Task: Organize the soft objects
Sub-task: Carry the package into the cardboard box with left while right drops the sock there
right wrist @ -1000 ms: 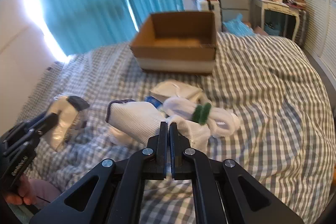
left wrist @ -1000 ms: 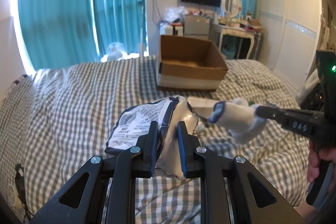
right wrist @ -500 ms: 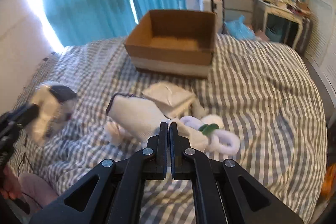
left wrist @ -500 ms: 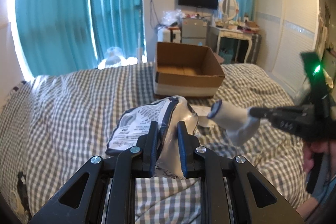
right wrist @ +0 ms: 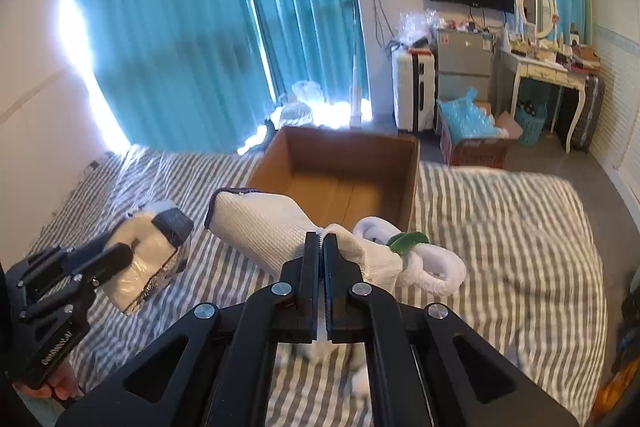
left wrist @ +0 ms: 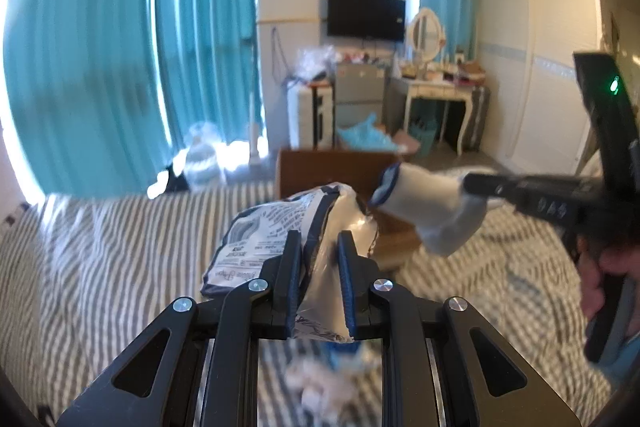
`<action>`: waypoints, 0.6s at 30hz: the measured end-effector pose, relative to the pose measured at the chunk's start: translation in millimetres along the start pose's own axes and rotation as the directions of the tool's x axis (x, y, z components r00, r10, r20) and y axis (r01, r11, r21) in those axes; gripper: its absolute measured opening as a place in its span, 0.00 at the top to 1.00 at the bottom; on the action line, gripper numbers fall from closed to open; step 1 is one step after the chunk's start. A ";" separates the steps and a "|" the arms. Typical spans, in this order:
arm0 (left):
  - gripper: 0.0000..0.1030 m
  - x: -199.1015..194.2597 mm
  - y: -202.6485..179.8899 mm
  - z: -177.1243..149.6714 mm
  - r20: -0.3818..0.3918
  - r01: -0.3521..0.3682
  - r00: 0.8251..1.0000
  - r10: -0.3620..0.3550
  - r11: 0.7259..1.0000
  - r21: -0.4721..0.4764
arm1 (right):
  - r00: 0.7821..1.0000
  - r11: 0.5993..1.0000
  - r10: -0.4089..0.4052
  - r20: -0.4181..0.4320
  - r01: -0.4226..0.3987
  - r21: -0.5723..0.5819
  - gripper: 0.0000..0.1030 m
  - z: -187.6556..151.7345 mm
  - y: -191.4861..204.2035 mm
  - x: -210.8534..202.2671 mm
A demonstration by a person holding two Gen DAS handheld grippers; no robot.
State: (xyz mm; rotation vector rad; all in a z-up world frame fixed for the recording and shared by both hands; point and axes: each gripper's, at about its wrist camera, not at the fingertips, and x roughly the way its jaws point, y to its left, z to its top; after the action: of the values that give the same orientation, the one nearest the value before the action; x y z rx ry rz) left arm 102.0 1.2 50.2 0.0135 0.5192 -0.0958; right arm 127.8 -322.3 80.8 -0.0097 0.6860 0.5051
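Bright daylight glares through the blue curtains (right wrist: 168, 27) at ten o'clock. The striped bedcover (left wrist: 100, 247) looks smeary (the left view most). Edges bend round, with black corners.

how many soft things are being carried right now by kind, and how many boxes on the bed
plastic-wrapped pack, in the left hand-held gripper: 1
white knit glove, in the right hand-held gripper: 1
white plush loop with green bit, hanging from the glove: 1
cardboard box on the bed: 1
total: 4

Both wrist views toward box (right wrist: 340, 179)
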 end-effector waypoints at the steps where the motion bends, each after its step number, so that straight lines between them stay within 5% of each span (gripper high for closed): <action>1: 0.83 5.8 -0.8 12.8 0.020 0.003 1.000 -0.003 1.000 0.002 | 1.000 1.000 -0.010 0.008 0.010 -0.009 0.98 9.0 -0.7 4.1; 9: 0.83 69.6 -1.5 57.9 0.036 0.026 0.999 -0.028 0.999 0.033 | 0.999 0.998 -0.047 0.028 0.048 -0.043 0.98 69.6 -14.9 63.3; 18: 0.83 142.7 -10.3 49.5 -0.047 0.047 0.998 -0.044 0.997 0.067 | 0.999 1.000 -0.020 -0.049 0.020 0.015 0.98 96.4 -43.4 151.3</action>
State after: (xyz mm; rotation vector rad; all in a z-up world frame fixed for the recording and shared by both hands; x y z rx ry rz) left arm 248.8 -23.4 22.5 0.0704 0.5620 -0.1578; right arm 305.1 -277.0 57.1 -0.0147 0.7374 0.4818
